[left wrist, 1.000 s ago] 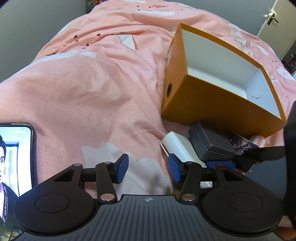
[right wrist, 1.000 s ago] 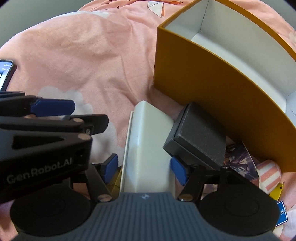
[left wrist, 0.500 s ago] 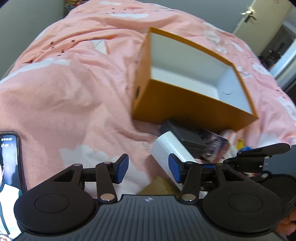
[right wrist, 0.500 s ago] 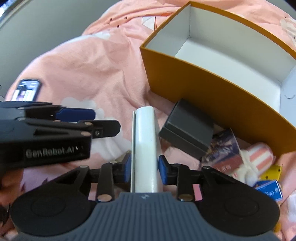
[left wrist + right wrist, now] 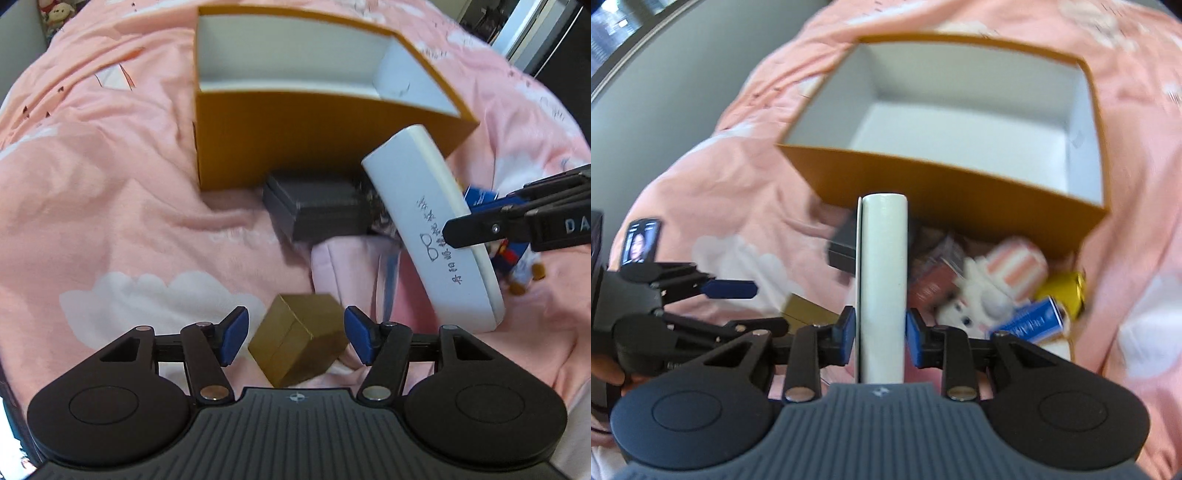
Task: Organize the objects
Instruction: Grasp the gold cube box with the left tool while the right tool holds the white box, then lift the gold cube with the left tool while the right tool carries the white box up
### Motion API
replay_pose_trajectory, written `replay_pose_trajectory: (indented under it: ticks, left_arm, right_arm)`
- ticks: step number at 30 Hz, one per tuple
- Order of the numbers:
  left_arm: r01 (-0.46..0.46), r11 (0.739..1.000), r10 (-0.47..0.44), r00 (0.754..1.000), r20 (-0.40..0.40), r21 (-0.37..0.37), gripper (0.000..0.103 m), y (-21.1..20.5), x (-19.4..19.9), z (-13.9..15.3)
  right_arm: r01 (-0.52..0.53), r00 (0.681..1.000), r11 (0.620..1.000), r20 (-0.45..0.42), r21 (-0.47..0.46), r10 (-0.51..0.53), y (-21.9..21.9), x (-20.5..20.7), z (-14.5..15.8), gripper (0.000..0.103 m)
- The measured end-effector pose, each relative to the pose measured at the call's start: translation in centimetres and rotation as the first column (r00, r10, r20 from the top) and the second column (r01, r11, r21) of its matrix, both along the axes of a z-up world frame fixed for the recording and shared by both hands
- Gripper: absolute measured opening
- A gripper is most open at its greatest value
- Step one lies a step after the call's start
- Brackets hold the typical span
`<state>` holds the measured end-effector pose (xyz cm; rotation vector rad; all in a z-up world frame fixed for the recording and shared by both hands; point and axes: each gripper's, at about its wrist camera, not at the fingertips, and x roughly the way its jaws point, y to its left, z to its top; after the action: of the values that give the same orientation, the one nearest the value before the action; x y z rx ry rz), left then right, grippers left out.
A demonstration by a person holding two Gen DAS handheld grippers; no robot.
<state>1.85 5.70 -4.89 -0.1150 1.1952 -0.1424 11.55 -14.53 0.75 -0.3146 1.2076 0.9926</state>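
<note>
My right gripper (image 5: 881, 334) is shut on a white glasses case (image 5: 882, 277), held on edge above the bed; the same white glasses case (image 5: 436, 236) hangs tilted in the left wrist view, before the orange open box (image 5: 317, 147). The orange box (image 5: 942, 192) has a white, empty inside. My left gripper (image 5: 295, 338) hovers over a small gold box (image 5: 299, 347) that lies between its blue pads without touching them; its jaws are opening. A dark grey box (image 5: 317, 212) lies against the orange box's front wall.
A pink quilt (image 5: 110, 203) covers the bed. Beside the orange box lie a plush rabbit (image 5: 990, 291), a blue card box (image 5: 1030, 319), a yellow item (image 5: 1062, 291) and a small printed box (image 5: 934, 273). A phone (image 5: 641, 240) lies at the left.
My right gripper closed on the white glasses case and lifted it off the quilt toward the orange box. My left gripper shifted over the uncovered gold box and spread wider.
</note>
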Motion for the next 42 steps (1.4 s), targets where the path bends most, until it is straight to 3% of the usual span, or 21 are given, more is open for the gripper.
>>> replay_pose_trajectory:
  ticks: [4,7,12,18,23,26,30,34,37,42]
  left_arm:
    - [-0.04,0.999,0.04,0.999,-0.035,0.011,0.072,-1.2,0.3,-0.9]
    - [-0.045,0.999,0.046,0.998,-0.05,0.024,0.076,-2.4,0.6,-1.5]
    - [-0.032,0.989,0.041,0.998,-0.056,0.142,0.079,-4.1,1.0,-2.6]
    - [-0.011,0.975,0.029,0.997,-0.075,0.22,0.081,-4.8,1.7,-4.2]
    - [-0.038,0.978,0.05,0.997,-0.056,0.204,0.075,-3.9,1.5,-3.8]
    - [-0.039,0.98,0.05,0.998,-0.049,0.193,0.075,-3.5,1.1,-3.5]
    - [-0.069,0.986,0.076,0.996,-0.041,0.154,0.075,-2.1,0.5,-2.5]
    - [-0.136,0.989,0.138,0.99,-0.037,0.058,0.074,-0.8,0.1,-1.3]
    - [-0.154,0.988,0.154,0.988,-0.032,0.021,0.074,0.1,0.1,-0.6]
    - [-0.139,0.99,0.138,0.99,-0.024,-0.033,0.074,0.0,0.4,-0.4]
  right_arm:
    - [0.022,0.997,1.0,-0.075,0.01,-0.021,-0.7,0.4,-1.3,0.031]
    - [0.023,0.997,1.0,-0.075,0.019,-0.022,-0.5,0.1,-1.6,0.031]
    - [0.025,0.997,0.999,-0.073,0.025,-0.023,-0.9,0.0,-1.6,0.031]
    - [0.051,0.997,0.999,-0.055,0.005,-0.051,-1.1,0.3,-2.4,0.035]
    - [0.067,0.997,0.998,-0.035,-0.005,-0.067,-1.2,0.5,-3.2,0.03]
    - [0.073,0.995,0.997,-0.072,0.013,-0.071,-1.2,1.0,-3.6,0.029]
    - [0.07,0.99,0.997,-0.125,0.009,-0.068,-1.0,1.4,-4.6,0.036]
    - [0.022,0.994,0.999,-0.104,-0.024,-0.024,-0.4,1.2,-5.5,0.055]
    - [-0.025,0.988,0.999,-0.155,-0.026,0.021,-0.2,1.1,-6.3,0.057]
    - [-0.14,0.981,0.99,-0.142,-0.023,0.135,0.3,0.0,-6.3,0.059]
